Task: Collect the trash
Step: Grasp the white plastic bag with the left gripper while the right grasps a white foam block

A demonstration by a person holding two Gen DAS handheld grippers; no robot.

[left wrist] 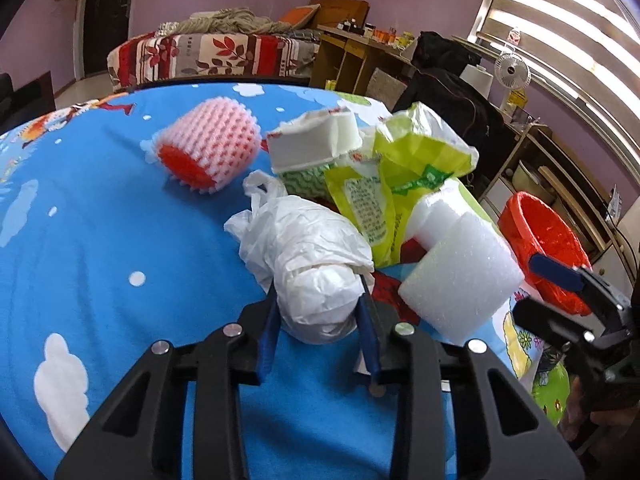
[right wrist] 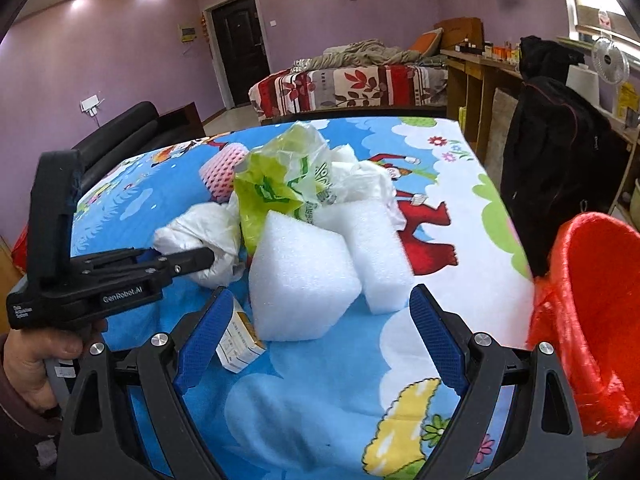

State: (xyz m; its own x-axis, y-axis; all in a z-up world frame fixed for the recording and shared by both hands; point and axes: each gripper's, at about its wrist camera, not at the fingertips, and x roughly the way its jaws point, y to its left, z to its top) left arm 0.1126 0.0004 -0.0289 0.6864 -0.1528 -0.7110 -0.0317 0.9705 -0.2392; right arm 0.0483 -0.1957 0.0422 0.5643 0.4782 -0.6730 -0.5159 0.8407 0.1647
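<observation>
The left tongs (left wrist: 320, 300) are closed on a crumpled white plastic bag (left wrist: 308, 256), which lies on the blue cartoon-print cloth (left wrist: 120, 220) of the desk at the near edge of the trash pile. The right tongs (right wrist: 324, 320) stand wide open and hold nothing, with a white foam block (right wrist: 300, 280) just beyond their pads and a small carton (right wrist: 240, 340) touching the left pad. A yellow-green wrapper (right wrist: 276, 184) and a pink foam net (left wrist: 208, 148) lie farther back, and a bin with a red liner (right wrist: 588, 320) stands off the right edge of the desk.
</observation>
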